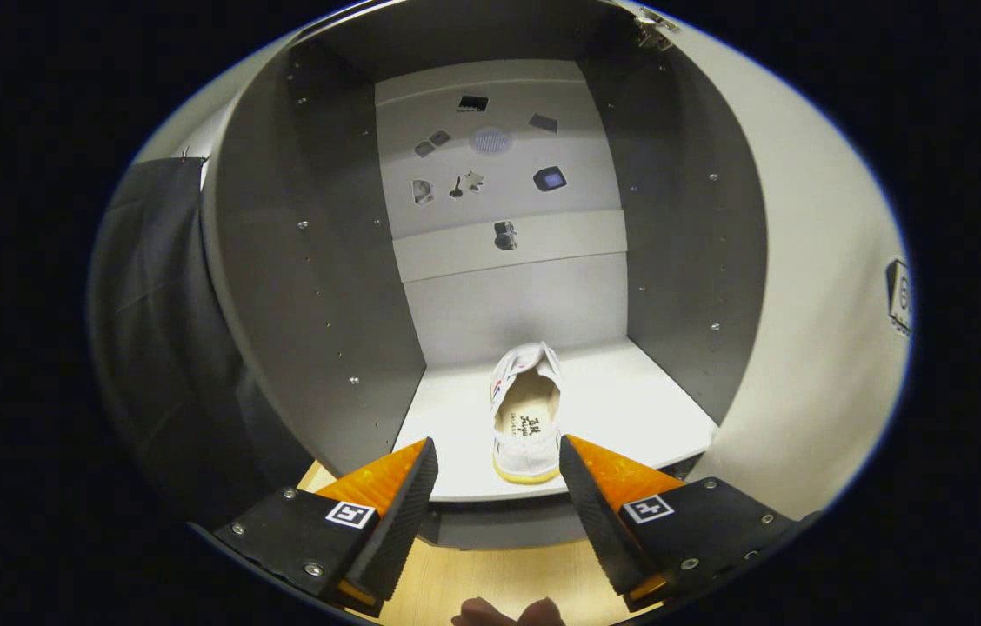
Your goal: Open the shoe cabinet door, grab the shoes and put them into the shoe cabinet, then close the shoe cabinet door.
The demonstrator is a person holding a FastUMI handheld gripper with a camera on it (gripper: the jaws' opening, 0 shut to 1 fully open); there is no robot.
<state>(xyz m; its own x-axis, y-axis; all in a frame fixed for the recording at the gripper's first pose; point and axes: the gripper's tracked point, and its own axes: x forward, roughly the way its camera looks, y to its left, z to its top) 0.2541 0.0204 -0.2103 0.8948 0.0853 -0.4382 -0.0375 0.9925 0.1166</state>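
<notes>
A white shoe with a yellowish sole lies on the bottom shelf of the open grey shoe cabinet, heel toward me. My gripper stands open just in front of the shelf's edge, and the shoe's heel shows in the gap between the fingertips without touching them. The cabinet door is swung wide open to the right of the fingers, its hinge visible at the top.
The cabinet's back panel carries several small dark cut-outs and stuck-on bits. A dark cloth wall hangs left of the cabinet. Wooden floor lies under the fingers, and a person's fingertips show below.
</notes>
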